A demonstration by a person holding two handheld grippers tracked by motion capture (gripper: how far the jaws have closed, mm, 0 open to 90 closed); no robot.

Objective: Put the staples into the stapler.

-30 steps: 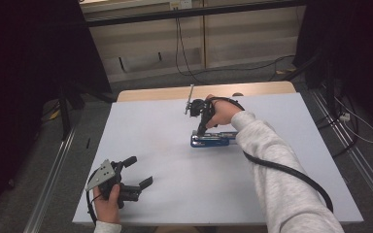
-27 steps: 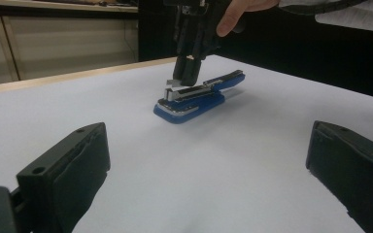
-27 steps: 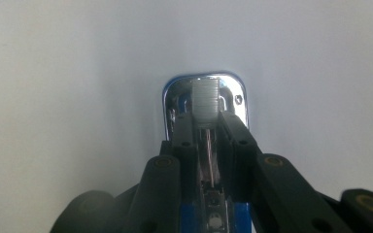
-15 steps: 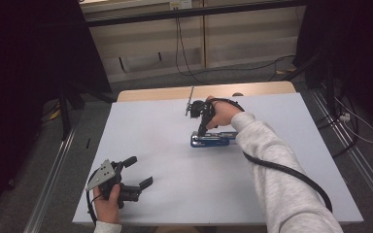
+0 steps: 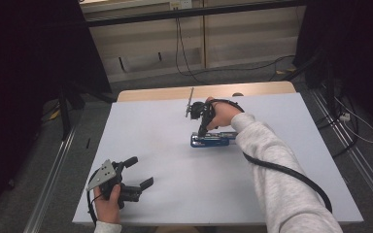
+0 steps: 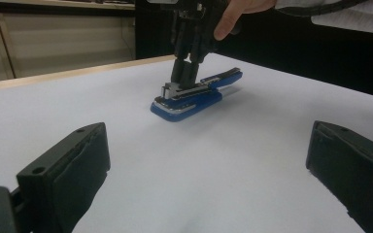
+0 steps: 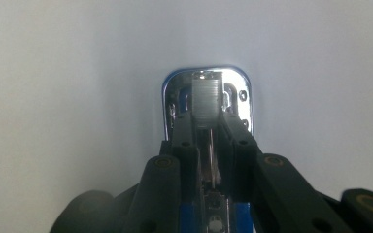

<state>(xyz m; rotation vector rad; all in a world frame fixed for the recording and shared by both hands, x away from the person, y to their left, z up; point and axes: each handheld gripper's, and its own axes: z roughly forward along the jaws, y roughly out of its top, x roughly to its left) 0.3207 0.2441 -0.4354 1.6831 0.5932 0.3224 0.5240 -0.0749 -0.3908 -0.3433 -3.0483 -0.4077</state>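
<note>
Near the front-left corner of the white tabletop (image 5: 165, 145): left gripper (image 5: 137, 172), jaws spread wide, nothing between them, resting low in the hand. Toward the middle, slightly right and far: blue stapler (image 5: 212, 140) lying flat. Over its left end: right gripper (image 5: 202, 132), pointed down, jaws narrowed against the stapler's metal magazine.
</note>
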